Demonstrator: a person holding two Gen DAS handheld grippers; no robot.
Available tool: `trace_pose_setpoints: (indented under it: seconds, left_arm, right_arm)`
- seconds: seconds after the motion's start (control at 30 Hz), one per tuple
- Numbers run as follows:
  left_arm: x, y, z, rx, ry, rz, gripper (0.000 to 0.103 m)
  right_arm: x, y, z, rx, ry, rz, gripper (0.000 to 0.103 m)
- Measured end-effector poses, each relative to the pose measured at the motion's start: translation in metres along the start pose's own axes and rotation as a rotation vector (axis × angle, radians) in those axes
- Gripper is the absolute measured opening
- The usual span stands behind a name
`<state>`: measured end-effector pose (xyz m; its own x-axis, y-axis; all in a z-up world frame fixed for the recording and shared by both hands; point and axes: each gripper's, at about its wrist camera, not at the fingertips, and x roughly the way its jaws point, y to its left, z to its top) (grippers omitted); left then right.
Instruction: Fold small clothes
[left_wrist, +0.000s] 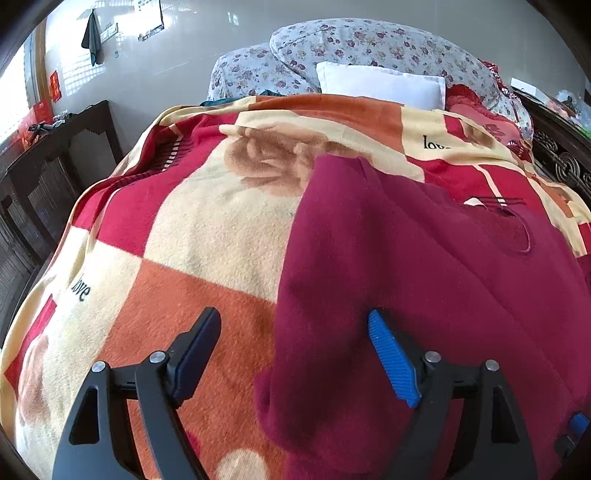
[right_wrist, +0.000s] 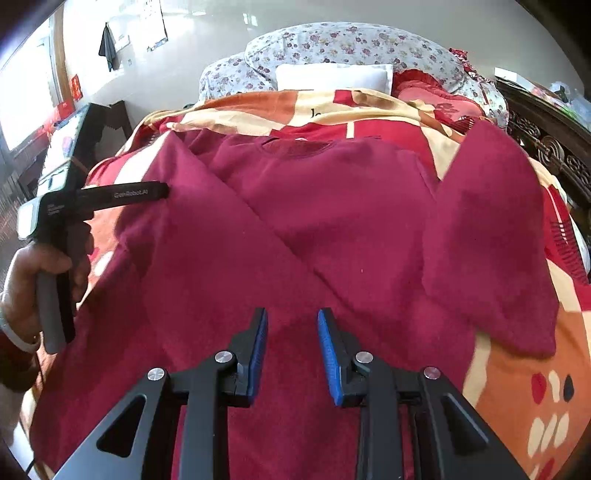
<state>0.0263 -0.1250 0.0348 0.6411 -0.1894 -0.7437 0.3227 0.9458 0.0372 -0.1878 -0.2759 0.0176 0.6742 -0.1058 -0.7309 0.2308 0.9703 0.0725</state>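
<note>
You've got a plain maroon sweater (right_wrist: 332, 206), a red, orange and cream checked blanket (left_wrist: 192, 229) with roses, floral quilt (left_wrist: 369, 44), white pillow (left_wrist: 380, 86).

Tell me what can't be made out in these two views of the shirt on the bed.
- Shirt hem: cut off by the bottom edge and the right gripper, right wrist view.
- Shirt's right half: past the frame edge, left wrist view.
- Left gripper tips: hidden behind its own body in the right wrist view.
- Blanket lettering at far end: partly hidden by a fold.
</note>
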Motion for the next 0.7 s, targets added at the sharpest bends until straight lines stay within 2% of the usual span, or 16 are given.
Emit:
trace_pose_setpoints:
  seconds: [0.3, 0.53, 0.6, 0.7]
  left_arm:
    - [-0.021, 0.006, -0.018, -0.021, 0.002, -0.044, 0.082]
    - [-0.017, 0.015, -0.045, -0.012, 0.048, -0.02, 0.082]
    - [-0.012, 0.02, -0.048, -0.034, 0.058, -0.026, 0.089]
    - [-0.013, 0.023, -0.049, -0.048, 0.065, -0.026, 0.089]
  right_arm:
    - [-0.014, -0.008, -0.031, 0.03, 0.037, -0.003, 0.033]
    - [-0.014, -0.016, -0.043, 0.049, 0.045, -0.006, 0.038]
    - [-0.016, -0.016, -0.045, 0.046, 0.048, -0.012, 0.038]
    - [-0.021, -0.022, -0.05, 0.065, 0.054, -0.002, 0.04]
